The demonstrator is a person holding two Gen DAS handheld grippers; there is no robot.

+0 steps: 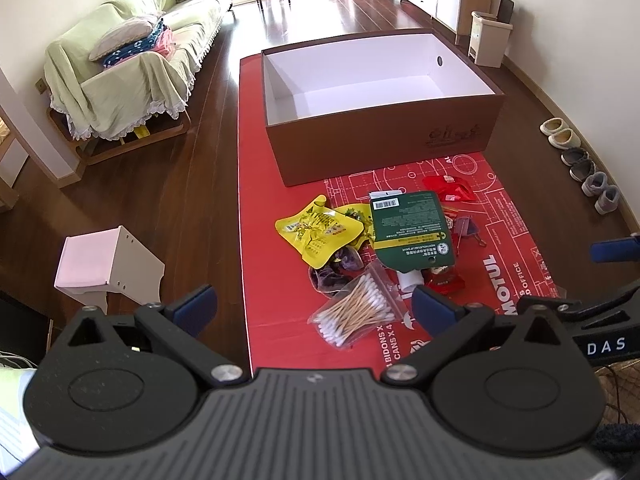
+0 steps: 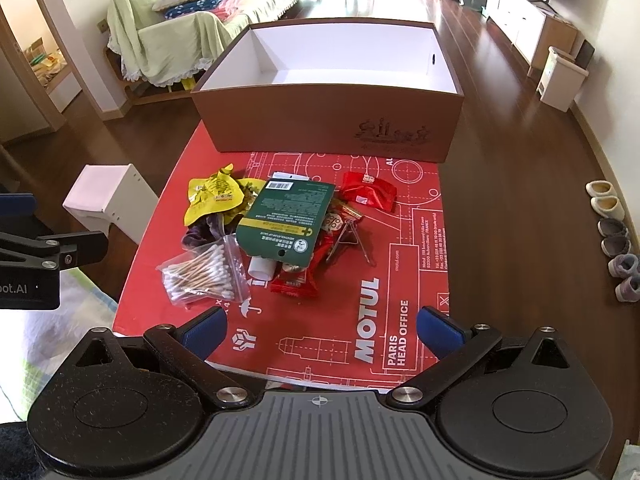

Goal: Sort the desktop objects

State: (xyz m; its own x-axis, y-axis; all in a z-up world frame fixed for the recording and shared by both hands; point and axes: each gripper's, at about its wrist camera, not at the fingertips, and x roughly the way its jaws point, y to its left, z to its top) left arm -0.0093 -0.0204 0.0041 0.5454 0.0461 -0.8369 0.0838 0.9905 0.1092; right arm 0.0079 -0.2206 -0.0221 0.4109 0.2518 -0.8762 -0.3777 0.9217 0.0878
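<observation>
Sitting unsorted: pile on red mat, both grippers empty

Pile centres on a green packet, overlapping yellow snack bags, a zip bag of cotton swabs and red wrappers. Brown box stands just behind on the red mat, white interior bare. Left gripper and right gripper both spread wide, holding nothing, short of the pile.

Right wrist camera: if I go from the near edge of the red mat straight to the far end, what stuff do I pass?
Right gripper → cotton swab bag → green packet → red pouch → brown box
</observation>
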